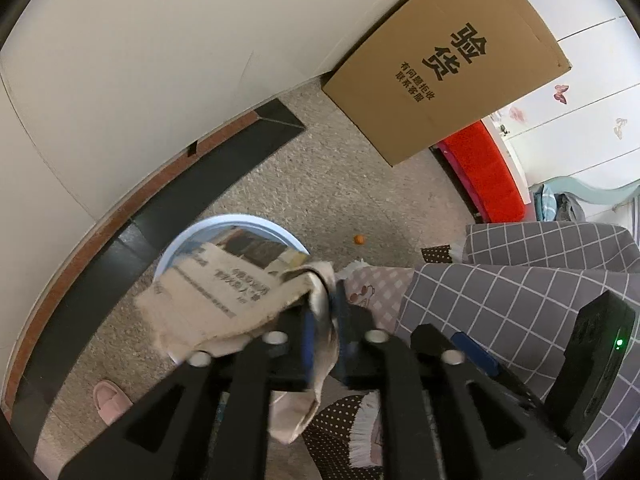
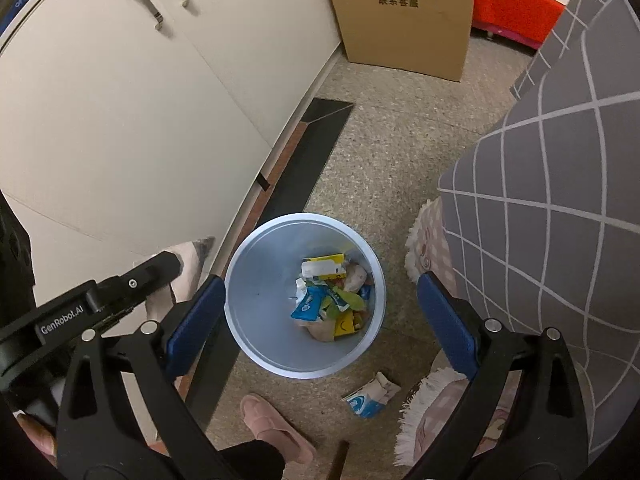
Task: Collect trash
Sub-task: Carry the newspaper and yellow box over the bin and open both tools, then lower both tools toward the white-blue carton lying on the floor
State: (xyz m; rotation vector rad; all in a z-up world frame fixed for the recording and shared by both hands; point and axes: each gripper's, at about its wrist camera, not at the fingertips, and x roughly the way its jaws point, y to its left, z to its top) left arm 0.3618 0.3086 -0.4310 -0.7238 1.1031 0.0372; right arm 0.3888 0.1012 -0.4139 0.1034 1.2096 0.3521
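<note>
Paper scrap (image 1: 224,300) sat clamped in our left gripper (image 1: 322,320) above the bin (image 2: 256,280); our right gripper (image 2: 320,312) gaped, empty.

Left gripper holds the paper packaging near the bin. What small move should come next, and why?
Probably open the left gripper: it is shut on the paper packaging, which in its view hangs over the blue bin. The right gripper is open with nothing in it.

between the left gripper's (image 1: 322,320) blue pads sits crumpled matt paper (image 1: 224,300). below the right fingers (image 2: 196,316), a smooth bin (image 2: 264,300) holds glossy wrappers (image 2: 320,300) on rough carpet (image 2: 384,152).
</note>
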